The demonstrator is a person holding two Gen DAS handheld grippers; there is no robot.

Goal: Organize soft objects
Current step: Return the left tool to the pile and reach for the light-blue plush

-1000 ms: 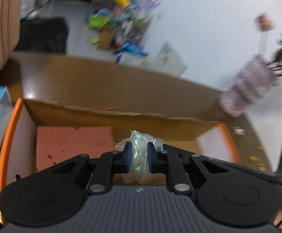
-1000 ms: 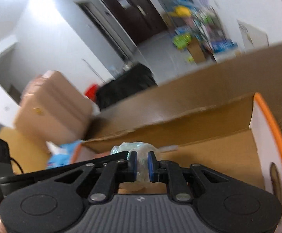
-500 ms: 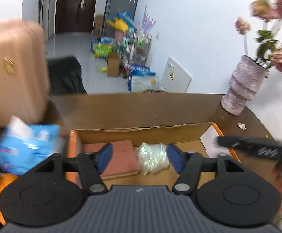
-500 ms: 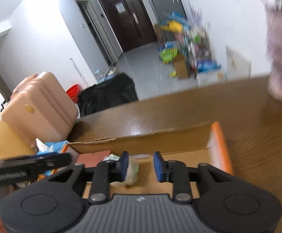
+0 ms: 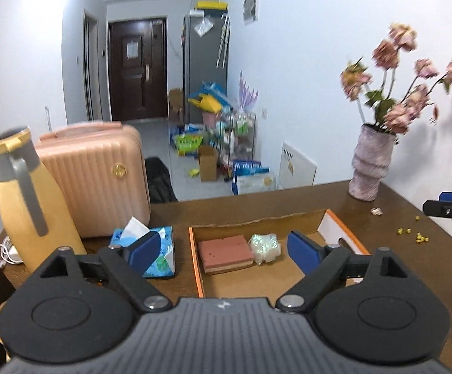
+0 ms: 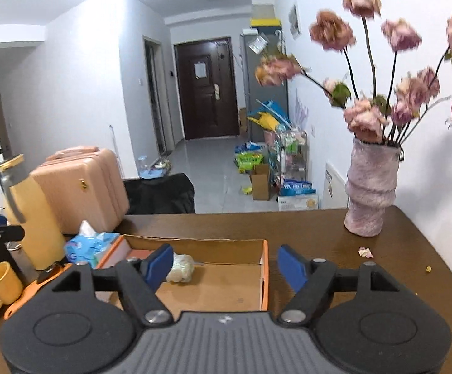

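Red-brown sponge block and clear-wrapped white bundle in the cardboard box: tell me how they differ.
The red-brown sponge block is a flat, opaque rectangle with a paler bottom layer; the clear-wrapped white bundle is smaller, lumpy and shiny. The block lies nearest the box's orange left wall, the bundle toward the middle. Both rest side by side in the cardboard box.

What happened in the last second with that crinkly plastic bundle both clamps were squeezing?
Both let go. The left gripper and right gripper are opening with nothing between them, pulled up and back. The plastic-wrapped bundle now lies in the cardboard box beside the red sponge, which stayed put.
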